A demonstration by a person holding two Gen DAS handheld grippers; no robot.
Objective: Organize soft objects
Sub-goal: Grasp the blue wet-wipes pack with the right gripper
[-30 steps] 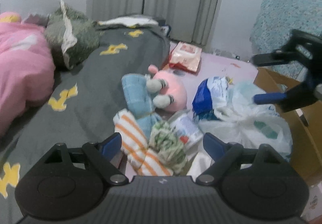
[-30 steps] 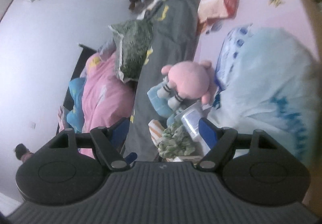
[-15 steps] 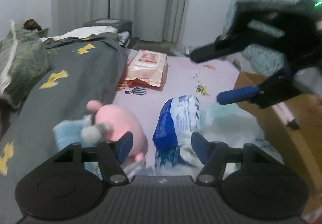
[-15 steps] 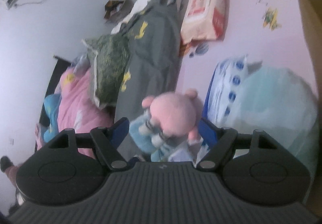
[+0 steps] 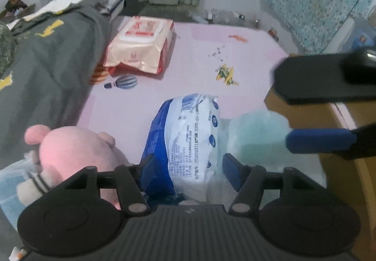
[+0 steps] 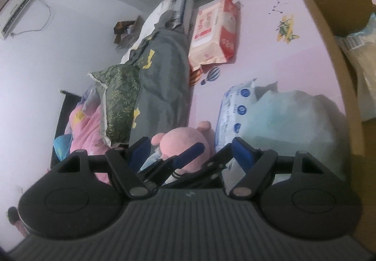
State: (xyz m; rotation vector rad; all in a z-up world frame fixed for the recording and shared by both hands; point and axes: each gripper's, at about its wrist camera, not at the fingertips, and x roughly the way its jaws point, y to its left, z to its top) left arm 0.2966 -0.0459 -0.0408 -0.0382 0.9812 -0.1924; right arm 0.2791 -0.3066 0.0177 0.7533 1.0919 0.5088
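Straddling a blue-and-white pack (image 5: 188, 141) on the pink mat (image 5: 192, 59), your left gripper (image 5: 188, 167) is standing released, its pads apart and not visibly pressing it. Your right gripper (image 6: 191, 153) is hanging open and empty beside a cardboard box (image 6: 329, 54). A pink plush (image 5: 80, 150) is lying just left of the pack, against the grey quilt (image 5: 47, 68).

One pink plush toy (image 5: 77, 150), two plastic packs (image 5: 188, 143), one cardboard box (image 6: 338, 54)
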